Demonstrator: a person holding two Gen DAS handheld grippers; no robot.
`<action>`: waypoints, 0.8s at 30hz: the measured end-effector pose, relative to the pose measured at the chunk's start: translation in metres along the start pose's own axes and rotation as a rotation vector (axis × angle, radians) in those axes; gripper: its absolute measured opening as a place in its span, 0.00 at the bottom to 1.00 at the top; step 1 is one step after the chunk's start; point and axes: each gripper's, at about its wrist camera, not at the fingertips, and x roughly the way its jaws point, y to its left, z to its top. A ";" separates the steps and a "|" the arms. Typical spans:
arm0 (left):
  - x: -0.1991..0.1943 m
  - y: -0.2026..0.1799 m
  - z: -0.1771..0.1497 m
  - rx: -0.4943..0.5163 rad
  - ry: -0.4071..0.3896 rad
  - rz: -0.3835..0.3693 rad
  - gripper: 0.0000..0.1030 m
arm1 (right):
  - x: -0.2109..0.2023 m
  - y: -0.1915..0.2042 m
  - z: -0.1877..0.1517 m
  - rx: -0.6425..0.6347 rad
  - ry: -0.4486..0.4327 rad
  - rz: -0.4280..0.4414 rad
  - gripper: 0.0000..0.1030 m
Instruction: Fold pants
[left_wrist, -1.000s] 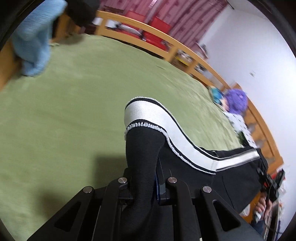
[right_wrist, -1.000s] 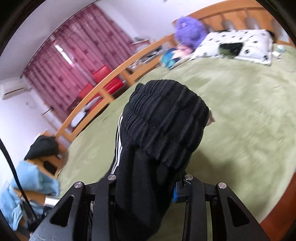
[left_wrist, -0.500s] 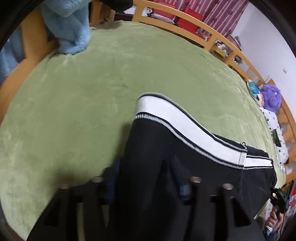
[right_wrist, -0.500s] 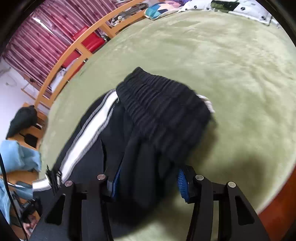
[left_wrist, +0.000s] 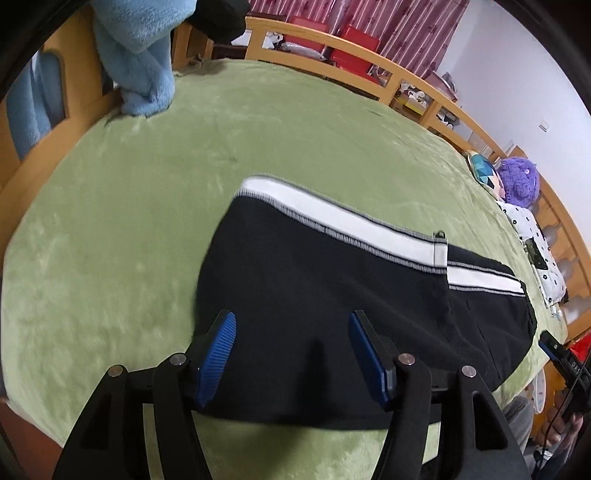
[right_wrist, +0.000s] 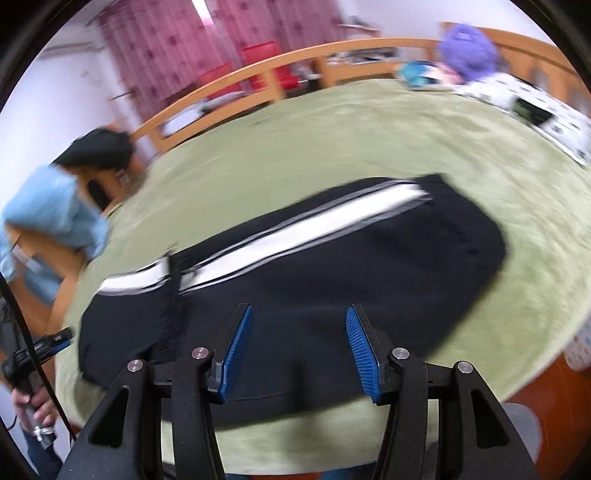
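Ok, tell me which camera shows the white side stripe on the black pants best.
The left wrist view: the white side stripe is sharp there, with its grey stitching and overlapped end readable on the black pants. The right wrist view shows the stripe along its length too, but motion blur smears its edges.

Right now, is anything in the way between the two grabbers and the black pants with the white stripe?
Nothing visible is. The black pants with the white side stripe lie flat on the green bed cover, right in front of the open left gripper and open right gripper. Both views show only black cloth between the blue pads.
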 end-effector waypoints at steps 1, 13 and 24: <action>0.000 0.000 -0.004 0.000 0.000 0.003 0.59 | 0.003 0.014 -0.002 -0.027 0.003 0.014 0.50; 0.020 0.014 -0.049 0.018 -0.053 0.120 0.59 | 0.052 0.137 -0.065 -0.295 0.075 0.157 0.50; 0.000 0.020 -0.051 -0.021 -0.058 0.020 0.56 | 0.069 0.138 -0.096 -0.299 0.162 0.166 0.43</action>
